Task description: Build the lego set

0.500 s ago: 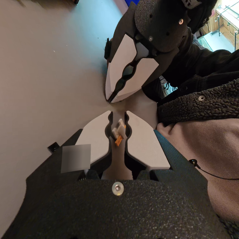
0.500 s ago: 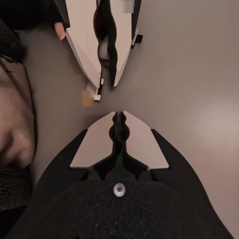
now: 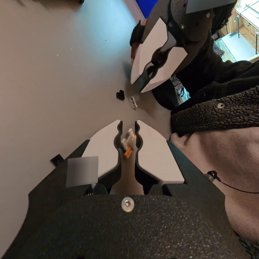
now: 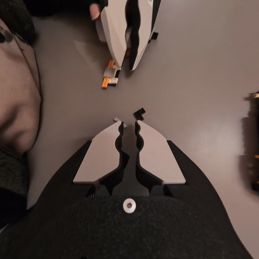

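I can read no text, label, brand, number or sign from either wrist camera. The lego pieces and the grey table [image 3: 56, 84] carry no marking that I can make out, and the grey patch laid over my left gripper [image 3: 128, 123] hides whatever might sit on that finger.
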{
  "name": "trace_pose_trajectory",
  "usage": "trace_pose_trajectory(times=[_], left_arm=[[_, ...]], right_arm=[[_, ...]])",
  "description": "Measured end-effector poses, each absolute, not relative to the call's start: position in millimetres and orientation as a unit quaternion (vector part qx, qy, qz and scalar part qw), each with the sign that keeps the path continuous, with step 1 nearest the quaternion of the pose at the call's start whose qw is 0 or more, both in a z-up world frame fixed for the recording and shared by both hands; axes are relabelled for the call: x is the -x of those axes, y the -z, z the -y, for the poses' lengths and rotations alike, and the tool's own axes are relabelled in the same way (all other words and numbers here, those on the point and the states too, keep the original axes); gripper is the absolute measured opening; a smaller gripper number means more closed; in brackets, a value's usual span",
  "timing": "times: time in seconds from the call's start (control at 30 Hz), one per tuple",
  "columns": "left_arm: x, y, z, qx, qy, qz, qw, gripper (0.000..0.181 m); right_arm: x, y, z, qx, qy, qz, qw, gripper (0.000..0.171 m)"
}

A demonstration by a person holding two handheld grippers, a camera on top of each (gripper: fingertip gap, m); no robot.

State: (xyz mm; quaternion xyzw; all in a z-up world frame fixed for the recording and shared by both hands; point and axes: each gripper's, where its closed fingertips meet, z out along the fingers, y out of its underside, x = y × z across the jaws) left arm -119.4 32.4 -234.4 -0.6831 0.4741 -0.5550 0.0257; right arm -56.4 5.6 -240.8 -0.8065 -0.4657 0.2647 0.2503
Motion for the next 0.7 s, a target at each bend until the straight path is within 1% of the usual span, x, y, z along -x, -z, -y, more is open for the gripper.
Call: trace_pose_trajectory(times=[0.43, 0.53, 0.63, 0.7], left_arm=[[116, 235, -29, 0.684, 0.551, -0.477, 0.031, 0.015], [114, 231, -25, 0.676, 0.552, -0.487, 0.037, 0.015], [111, 230, -18, 0.667, 0.539, -0.513, 0.044, 0.015], [109, 231, -14, 0.664, 0.524, -0.532, 0.047, 0.015]], right_arm=[[62, 258, 6, 0.780, -0.216, 0.540, 0.232, 0.016], [63, 260, 5, 0.776, -0.217, 0.548, 0.227, 0.008], [64, 257, 5, 0.771, -0.228, 0.549, 0.228, 0.006], [65, 251, 0, 0.762, -0.227, 0.551, 0.253, 0.006]])
